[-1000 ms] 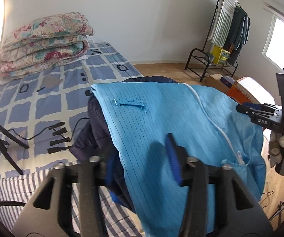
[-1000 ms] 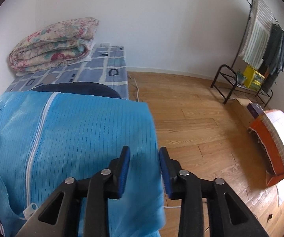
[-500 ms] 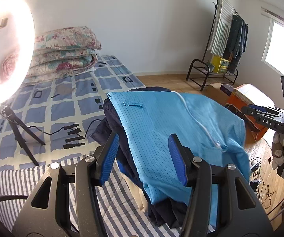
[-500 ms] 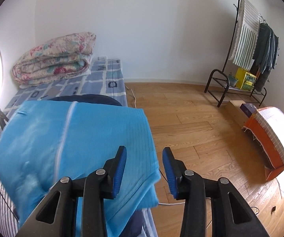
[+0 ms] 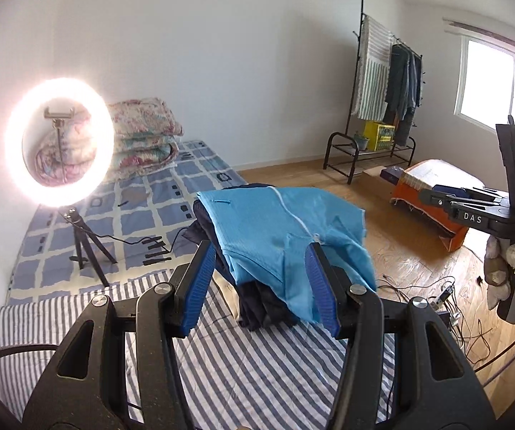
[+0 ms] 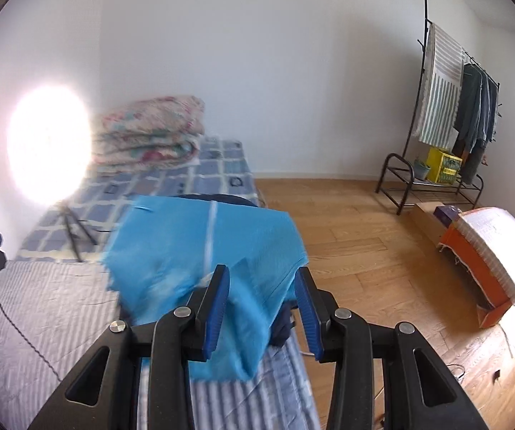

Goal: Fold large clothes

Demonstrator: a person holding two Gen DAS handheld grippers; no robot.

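Both grippers have pulled up and back from the blue zip jacket (image 5: 286, 236) since a second ago, when the left one was closed over its near hem; the garment now lies released. It sits folded on top of a dark navy garment (image 5: 257, 304), at the far end of the striped bedcover (image 5: 250, 369) near the bed's floor-side edge.

The left gripper (image 5: 261, 283) hangs above and short of the pile, jaws apart with nothing between them. The right gripper (image 6: 261, 308) is likewise empty and apart, its view blurred.

From either gripper the jacket lies ahead and below. Its white zip runs away from them, so its long axis points toward the floral quilts (image 5: 143, 136). Each gripper lines up with one near corner, neither plainly nearer. Both are tilted moderately downward. The ring light (image 5: 58, 141) stands on the bed to the left, apart from the pile.
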